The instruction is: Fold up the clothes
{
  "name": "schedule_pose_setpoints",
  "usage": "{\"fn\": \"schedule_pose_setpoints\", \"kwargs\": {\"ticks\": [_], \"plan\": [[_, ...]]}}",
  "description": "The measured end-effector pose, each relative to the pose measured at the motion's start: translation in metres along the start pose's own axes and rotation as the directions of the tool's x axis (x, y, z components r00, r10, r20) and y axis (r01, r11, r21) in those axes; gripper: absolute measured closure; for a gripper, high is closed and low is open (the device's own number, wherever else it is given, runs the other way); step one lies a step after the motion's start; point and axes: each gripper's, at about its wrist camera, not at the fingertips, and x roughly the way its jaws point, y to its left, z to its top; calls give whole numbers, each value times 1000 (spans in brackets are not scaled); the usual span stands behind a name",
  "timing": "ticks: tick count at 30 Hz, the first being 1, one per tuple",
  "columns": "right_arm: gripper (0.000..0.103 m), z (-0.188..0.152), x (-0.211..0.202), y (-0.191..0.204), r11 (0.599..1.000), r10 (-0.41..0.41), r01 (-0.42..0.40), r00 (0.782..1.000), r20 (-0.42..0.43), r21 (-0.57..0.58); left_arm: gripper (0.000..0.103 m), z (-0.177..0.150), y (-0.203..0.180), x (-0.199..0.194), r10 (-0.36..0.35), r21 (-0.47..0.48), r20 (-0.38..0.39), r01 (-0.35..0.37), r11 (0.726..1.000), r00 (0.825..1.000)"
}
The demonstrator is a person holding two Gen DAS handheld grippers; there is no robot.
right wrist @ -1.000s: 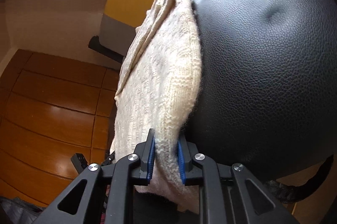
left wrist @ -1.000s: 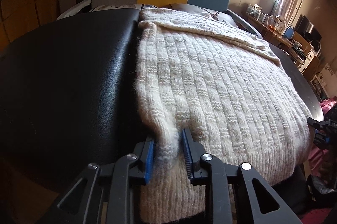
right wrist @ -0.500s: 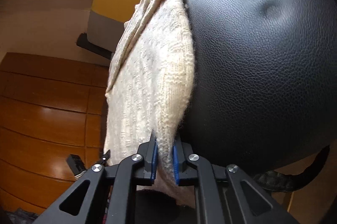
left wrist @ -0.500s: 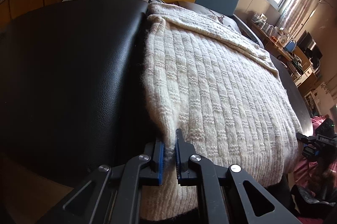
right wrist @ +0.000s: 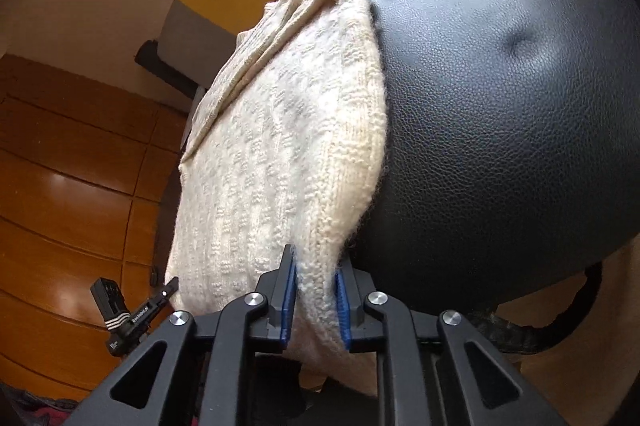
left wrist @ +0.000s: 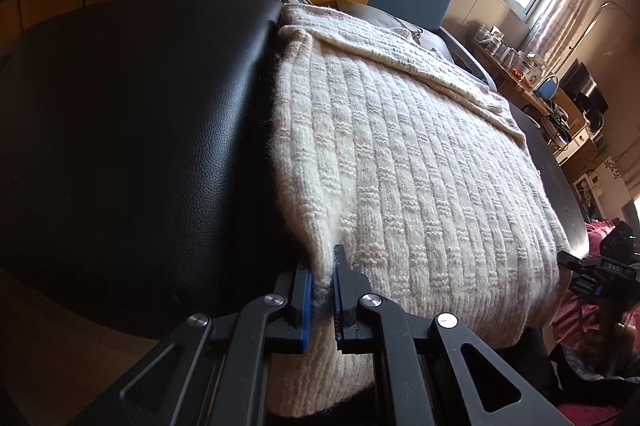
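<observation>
A cream ribbed knit sweater (left wrist: 420, 161) lies spread flat on the black leather tabletop (left wrist: 132, 129), its hem hanging over the near edge.

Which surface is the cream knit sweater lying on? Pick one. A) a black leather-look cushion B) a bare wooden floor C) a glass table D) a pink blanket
A: the sweater is spread over the black leather-look cushion, with the left hand-held gripper and the right hand-held gripper each pinching a near corner.
</observation>
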Motion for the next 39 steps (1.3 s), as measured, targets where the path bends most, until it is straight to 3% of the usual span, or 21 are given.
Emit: {"fn": "schedule_pose_setpoints", "kwargs": {"ticks": [5, 8, 11, 17, 19, 21, 24, 26, 30, 34, 39], "plan": [[86, -8, 4, 3, 984, 64, -72, 996, 56, 165, 94, 3, 3, 3, -5, -9, -9, 5, 1000, 1000], [85, -10, 3, 15, 999, 33, -34, 996, 87, 12, 94, 3, 5, 4, -13, -19, -10, 13, 1000, 1000], [81, -10, 5, 29, 998, -29, 34, 996, 84, -59, 94, 3, 6, 5, -18, -24, -10, 18, 1000, 1000], [81, -8, 12, 51, 959, -159, 159, 987, 21, -234, 94, 2, 7, 5, -19, -30, -4, 19, 999, 1000], [82, -7, 11, 51, 953, -185, 179, 983, 0, -243, 94, 2, 6, 5, -15, -26, -1, 15, 1000, 1000], [91, -7, 11, 51, 947, -213, 207, 977, 1, -248, 94, 1, 4, 4, -4, -14, 3, 4, 1000, 1000], [92, -11, 4, 50, 953, -209, 205, 978, 7, -224, 95, 0, 0, -2, -11, 3, 8, 11, 1000, 1000], [92, -12, -4, 50, 970, -153, 150, 988, -1, -193, 95, -1, -1, -8, -36, 8, 11, 36, 999, 999], [92, -11, -15, 57, 987, 32, -38, 999, -40, -154, 95, 9, -3, -27, -115, 5, 32, 115, 993, 993], [92, -11, -25, 56, 982, 155, -161, 986, -67, -98, 95, 29, -4, -46, -190, -7, 70, 191, 982, 979], [92, -3, -51, 70, 952, 298, -299, 954, -28, -66, 95, 55, -5, -69, -281, -17, 119, 285, 958, 952]]}}
